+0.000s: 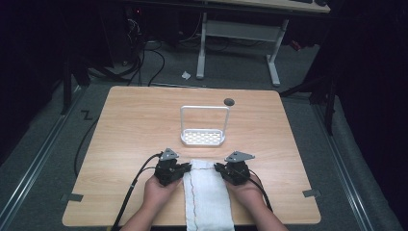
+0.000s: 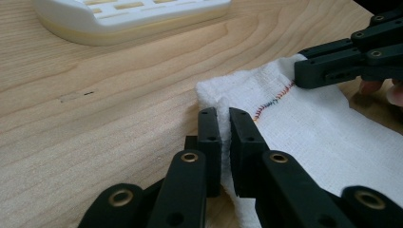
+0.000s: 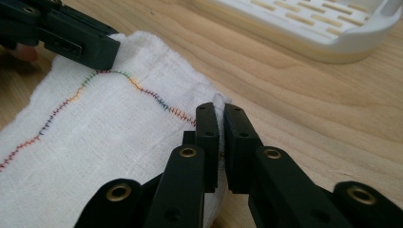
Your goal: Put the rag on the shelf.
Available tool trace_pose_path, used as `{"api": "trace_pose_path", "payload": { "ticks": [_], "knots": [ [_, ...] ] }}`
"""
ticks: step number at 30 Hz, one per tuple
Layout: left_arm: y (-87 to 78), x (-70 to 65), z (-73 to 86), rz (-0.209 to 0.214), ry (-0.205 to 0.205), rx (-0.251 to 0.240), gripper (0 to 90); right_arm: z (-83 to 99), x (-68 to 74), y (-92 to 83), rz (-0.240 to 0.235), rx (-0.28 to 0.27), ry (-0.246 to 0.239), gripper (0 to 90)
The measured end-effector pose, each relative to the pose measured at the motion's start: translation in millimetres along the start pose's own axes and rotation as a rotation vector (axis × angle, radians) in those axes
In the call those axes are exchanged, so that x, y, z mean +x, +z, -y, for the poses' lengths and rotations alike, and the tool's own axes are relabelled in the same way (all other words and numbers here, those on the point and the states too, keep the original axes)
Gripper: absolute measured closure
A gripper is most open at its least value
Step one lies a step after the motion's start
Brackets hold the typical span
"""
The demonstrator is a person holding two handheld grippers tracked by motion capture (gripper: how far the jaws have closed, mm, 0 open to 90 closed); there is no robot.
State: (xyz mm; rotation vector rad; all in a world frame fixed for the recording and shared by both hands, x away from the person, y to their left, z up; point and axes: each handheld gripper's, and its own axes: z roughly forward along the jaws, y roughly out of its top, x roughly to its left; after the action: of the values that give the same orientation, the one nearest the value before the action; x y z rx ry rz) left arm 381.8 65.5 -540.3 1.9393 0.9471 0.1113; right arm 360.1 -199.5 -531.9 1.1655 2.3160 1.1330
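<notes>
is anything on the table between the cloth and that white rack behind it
Nothing visible. Bare wood lies between the far edge of the white cloth and the white rack. The left gripper and right gripper each pinch a far corner of the cloth, at its sides, not in the gap.

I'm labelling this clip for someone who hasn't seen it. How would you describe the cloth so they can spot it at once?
Start from the wooden table and go to its near edge, in front of the white rack. There a white cloth lies as a long strip, hanging over the edge, between the left gripper and the right gripper, each shut on a far corner. A rainbow-coloured stitched line runs along it.
</notes>
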Motion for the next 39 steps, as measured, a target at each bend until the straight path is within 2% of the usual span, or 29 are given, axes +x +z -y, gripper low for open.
{"api": "trace_pose_path", "payload": {
  "ticks": [2,3,5,6,10,12,16,18,20,32,39],
  "knots": [
    [-1.7,0.1,0.1,0.006,-0.006,-0.016,84.4,-1.3,2.0,-7.2,0.003,-0.038,-0.005,86.2],
    [-2.9,-0.4,-0.2,0.009,-0.007,-0.032,84.4,-1.3,2.0,-7.2,0.003,-0.038,-0.005,86.2],
    [-6.6,-0.9,-2.2,0.030,-0.040,-0.059,84.5,-3.1,4.3,-14.4,0.009,-0.076,-0.016,86.3],
    [-8.4,-2.7,-3.9,0.026,-0.038,-0.076,84.5,-4.3,6.0,-18.2,0.014,-0.095,-0.023,86.3],
    [-18.5,-10.1,-17.2,-0.003,0.006,-0.112,84.5,-11.9,11.5,-29.8,0.031,-0.165,-0.029,86.3],
    [-24.3,-12.5,-24.4,-0.006,0.012,-0.134,84.5,-18.3,14.3,-35.4,0.037,-0.197,-0.042,86.2],
    [-42.4,-19.2,-41.4,-0.019,0.047,-0.222,84.4,-29.7,18.1,-46.7,0.055,-0.268,-0.059,86.2],
    [-49.7,-22.8,-47.5,-0.014,0.052,-0.258,84.4,-37.0,19.6,-53.7,0.070,-0.305,-0.070,86.2],
    [-58.7,-28.0,-54.8,-0.017,0.077,-0.298,84.3,-43.7,20.2,-59.1,0.074,-0.330,-0.077,86.2],
    [-97.4,-44.6,-95.6,-0.039,0.156,-0.425,84.3,-93.8,31.3,-97.7,0.092,-0.476,-0.112,86.1],
    [-116.6,-52.4,-115.6,-0.048,0.195,-0.484,84.4,-116.3,35.2,-114.2,0.098,-0.530,-0.144,86.1]
  ]
}}
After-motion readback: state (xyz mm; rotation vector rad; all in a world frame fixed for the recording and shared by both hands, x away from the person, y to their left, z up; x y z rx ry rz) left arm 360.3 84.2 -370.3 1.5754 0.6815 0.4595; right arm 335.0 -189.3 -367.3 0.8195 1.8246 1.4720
